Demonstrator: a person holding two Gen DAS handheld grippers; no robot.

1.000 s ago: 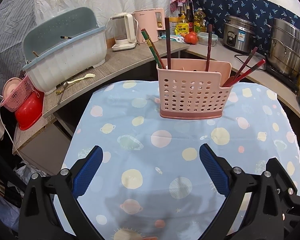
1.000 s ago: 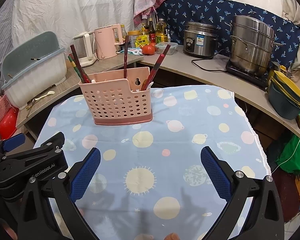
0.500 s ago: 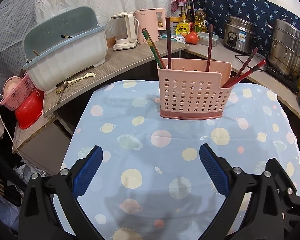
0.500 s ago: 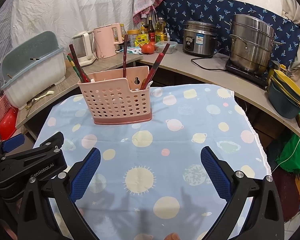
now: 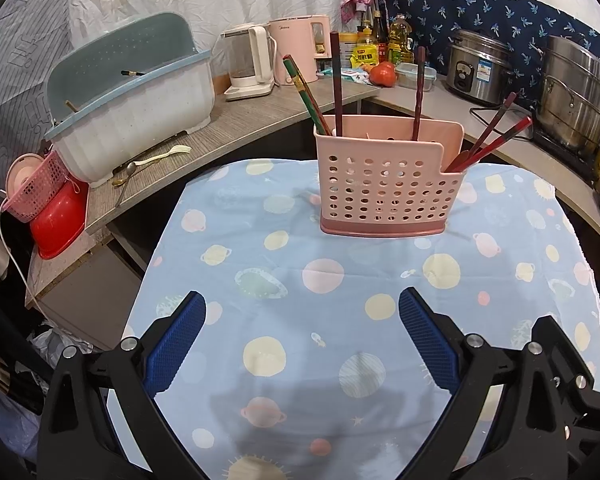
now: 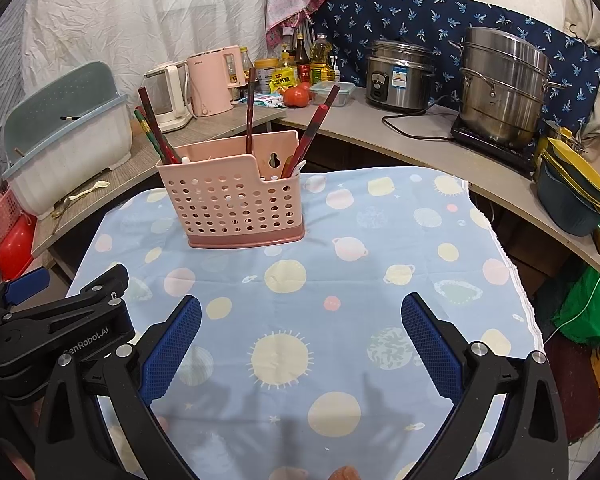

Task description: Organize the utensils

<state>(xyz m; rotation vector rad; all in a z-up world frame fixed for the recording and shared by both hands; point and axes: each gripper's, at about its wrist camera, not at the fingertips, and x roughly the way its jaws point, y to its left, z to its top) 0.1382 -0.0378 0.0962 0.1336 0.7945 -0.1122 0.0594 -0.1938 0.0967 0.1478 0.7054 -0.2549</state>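
The pink utensil holder (image 5: pixel 388 184) stands upright toward the far side of the cloth-covered worktop (image 5: pixel 340 320), light and top-heavy with chopsticks (image 5: pixel 486 136) leaning out of its compartments, so a jaw coming in high and catching a stick could, I judge, tip the holder or flick sticks out. Both the left gripper (image 5: pixel 300 344) and the right gripper (image 6: pixel 300 344) hover low over the cloth on the near side of the holder, well apart from it, jaws spread wide and empty.
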